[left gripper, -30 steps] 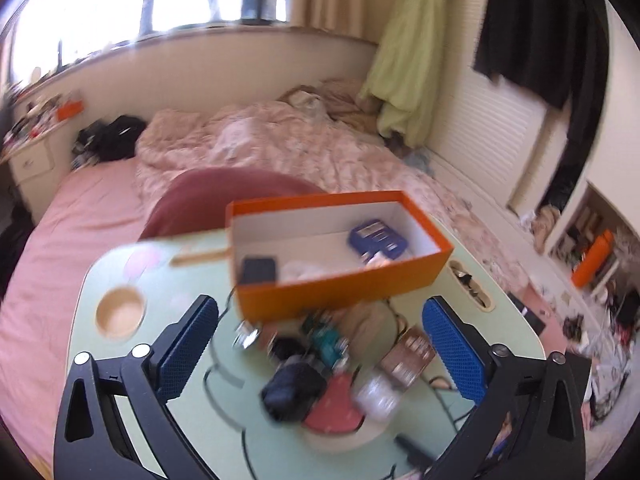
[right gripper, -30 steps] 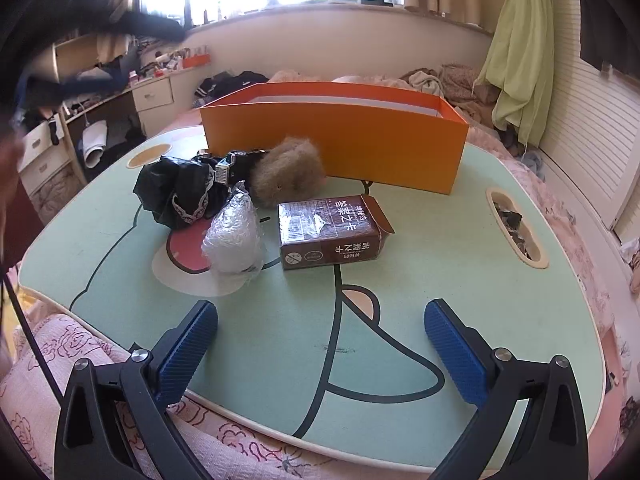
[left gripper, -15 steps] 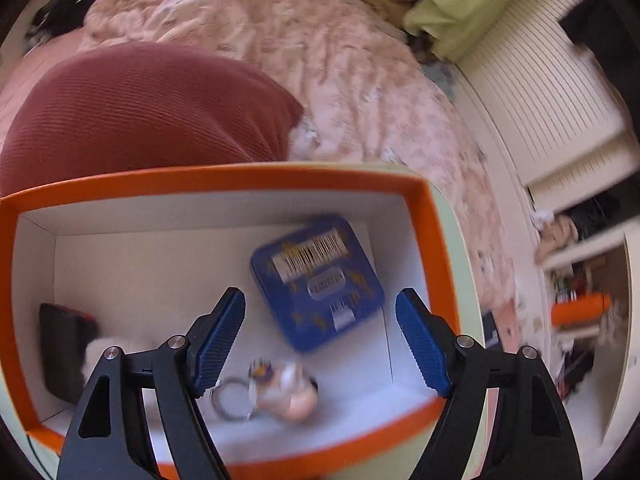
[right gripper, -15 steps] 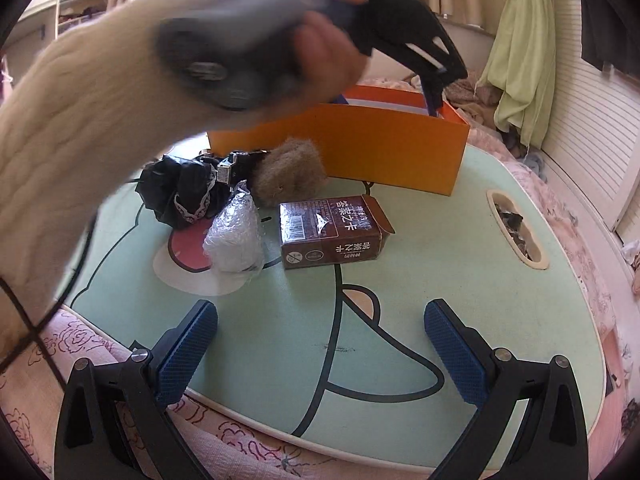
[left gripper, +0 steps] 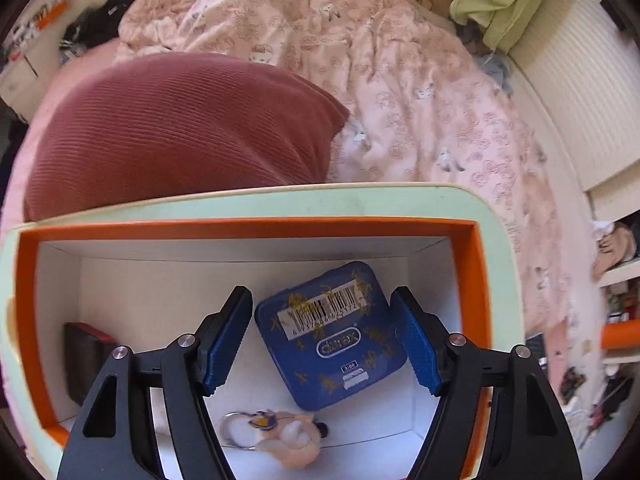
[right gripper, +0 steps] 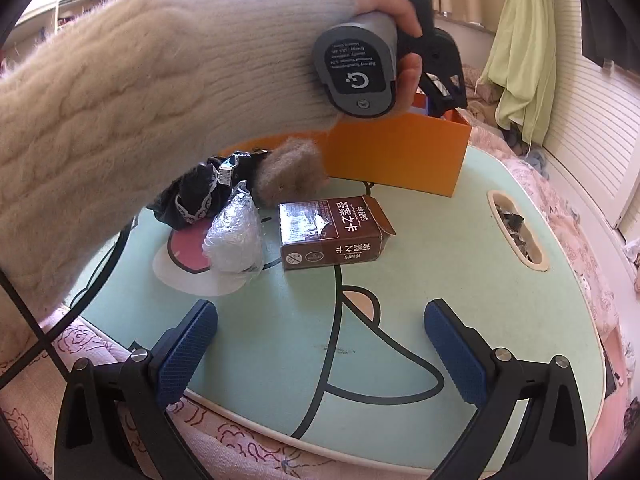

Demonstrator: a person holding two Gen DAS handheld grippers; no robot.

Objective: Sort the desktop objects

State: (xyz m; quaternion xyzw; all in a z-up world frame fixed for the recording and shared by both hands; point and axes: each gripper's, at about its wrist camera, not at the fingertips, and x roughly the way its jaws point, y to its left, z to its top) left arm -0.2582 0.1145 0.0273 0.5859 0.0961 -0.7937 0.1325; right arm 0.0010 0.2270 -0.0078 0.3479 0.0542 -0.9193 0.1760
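Blue tin (left gripper: 330,334) lies in the orange box (left gripper: 248,227); the left hand (right gripper: 400,36) points its left gripper (left gripper: 322,342) steeply down, jaws just closing around the tin, not yet pressing.

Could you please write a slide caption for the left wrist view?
Left gripper fingers straddle the blue square tin inside the orange cardboard box.

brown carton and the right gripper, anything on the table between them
Nothing: in the right wrist view only bare green table with its printed black lines lies between the brown carton and the open right gripper.
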